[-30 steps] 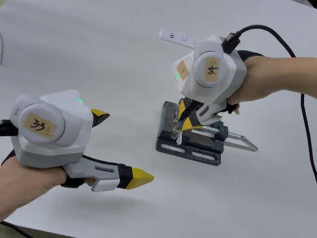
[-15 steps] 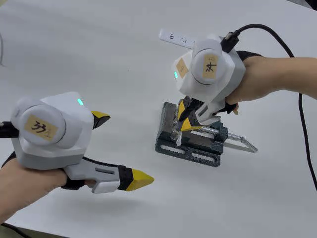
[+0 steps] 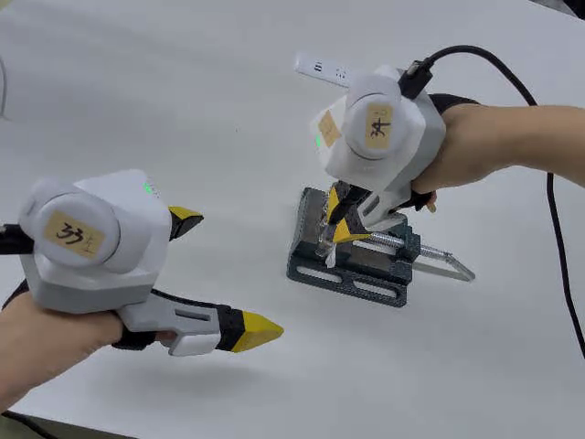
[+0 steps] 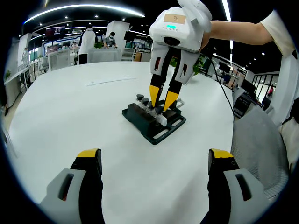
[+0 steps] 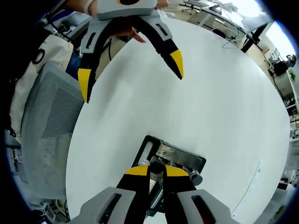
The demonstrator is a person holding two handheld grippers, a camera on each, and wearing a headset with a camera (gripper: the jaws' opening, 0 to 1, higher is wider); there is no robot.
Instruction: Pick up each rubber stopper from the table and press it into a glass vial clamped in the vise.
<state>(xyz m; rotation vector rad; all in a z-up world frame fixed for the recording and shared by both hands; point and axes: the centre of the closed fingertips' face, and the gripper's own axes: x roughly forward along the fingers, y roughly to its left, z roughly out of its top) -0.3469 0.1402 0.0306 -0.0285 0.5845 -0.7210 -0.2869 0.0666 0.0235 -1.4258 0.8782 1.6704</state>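
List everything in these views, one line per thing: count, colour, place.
table: one, white, under everything.
vise: one, dark grey, on the table.
vials: a row, clear glass, clamped in the vise; count unclear.
stoppers: at least two, black, on vials; one more in the right gripper.
power strip: one, white, beyond the vise.
cable: one, black, from the right gripper.
chair: one, grey mesh, beside the table.
left gripper: white, yellow tips, open above bare table.
right gripper: same colours, shut on a stopper over the vise.
hands: two, one per gripper.

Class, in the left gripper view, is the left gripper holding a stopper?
No: the left gripper stands wide open, with bare table between its jaws.
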